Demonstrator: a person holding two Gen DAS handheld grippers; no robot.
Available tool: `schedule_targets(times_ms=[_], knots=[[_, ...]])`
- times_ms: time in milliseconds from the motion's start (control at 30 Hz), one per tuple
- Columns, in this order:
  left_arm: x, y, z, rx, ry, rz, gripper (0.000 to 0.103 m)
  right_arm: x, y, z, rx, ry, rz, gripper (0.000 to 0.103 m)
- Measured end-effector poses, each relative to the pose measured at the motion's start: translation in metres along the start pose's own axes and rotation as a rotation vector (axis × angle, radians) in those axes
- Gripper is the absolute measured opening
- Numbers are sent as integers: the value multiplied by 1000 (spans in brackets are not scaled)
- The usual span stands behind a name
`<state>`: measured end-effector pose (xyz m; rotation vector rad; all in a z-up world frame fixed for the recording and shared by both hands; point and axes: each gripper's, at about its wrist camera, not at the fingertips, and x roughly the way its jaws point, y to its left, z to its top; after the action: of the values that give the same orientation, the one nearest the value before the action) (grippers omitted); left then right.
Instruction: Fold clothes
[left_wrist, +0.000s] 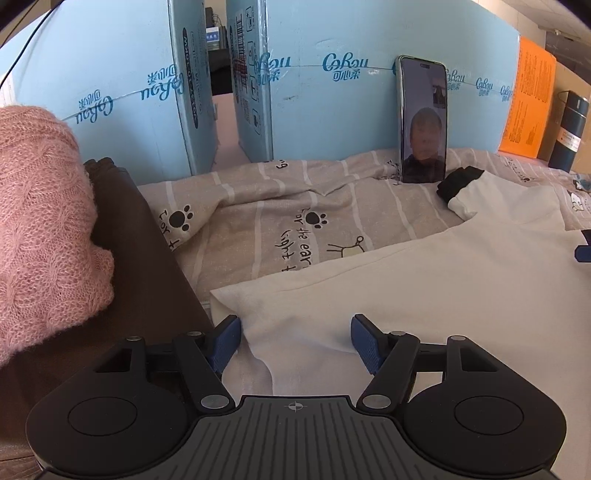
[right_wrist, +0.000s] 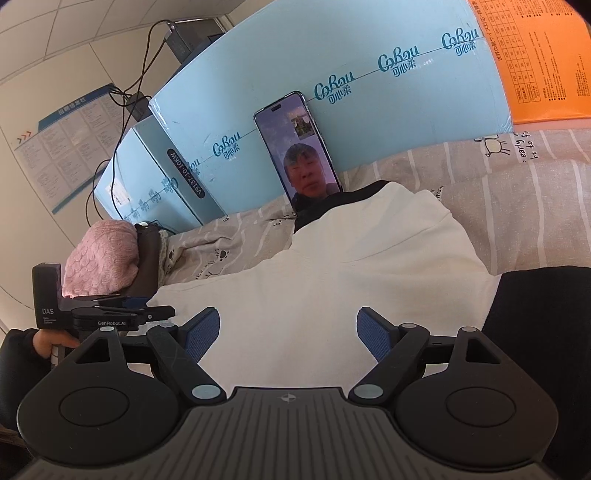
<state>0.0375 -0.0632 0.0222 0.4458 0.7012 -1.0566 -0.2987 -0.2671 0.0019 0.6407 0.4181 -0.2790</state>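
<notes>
Left tool (left_wrist: 295, 341), jaws apart, over white garment (left_wrist: 424, 288)

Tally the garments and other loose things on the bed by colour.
White: 1, the sweatshirt with black cuffs
Pink: 1, the knit sweater
Brown: 1, a garment under the sweater
Black: 1, the phone leaning on the blue boxes
Total: 4
</notes>
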Motion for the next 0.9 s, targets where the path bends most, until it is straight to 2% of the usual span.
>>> schedule_targets(times_ms=[100, 267, 400, 467, 533, 567, 600, 633, 667, 767, 833, 900], knots=[[-5, 0, 2, -13, -5, -6, 69, 0, 0, -1, -2, 0, 1, 81], [5, 7, 2, -60, 44, -28, 69, 1, -2, -1, 13, 5, -6, 81], [7, 8, 1, -73, 37, -40, 69, 1, -3, -2, 14, 4, -9, 81], [8, 12, 2, -88, 6, -61, 68, 1, -3, -2, 15, 3, -12, 81], [10, 14, 3, -94, -15, -53, 52, 1, -3, -2, 17, 5, -15, 81], [11, 15, 3, -86, -25, -37, 28, 1, -3, -2, 17, 4, -19, 81], [12, 16, 3, -76, -36, -18, 14, 1, -3, -2, 17, 2, -21, 81], [12, 17, 3, -68, -46, -10, 13, 1, -4, -2, 17, 1, -22, 81], [12, 18, 2, -61, -57, -5, 7, 1, -4, -1, 18, 0, -21, 81], [7, 15, 1, 2, -121, 97, 3, 1, -5, -1, 19, 1, -27, 81], [6, 18, 5, 14, -136, 117, 2, 1, -5, -2, 20, 0, -29, 81], [9, 14, 8, 68, -136, 149, 2, 1, -5, -2, 19, -1, -30, 81]])
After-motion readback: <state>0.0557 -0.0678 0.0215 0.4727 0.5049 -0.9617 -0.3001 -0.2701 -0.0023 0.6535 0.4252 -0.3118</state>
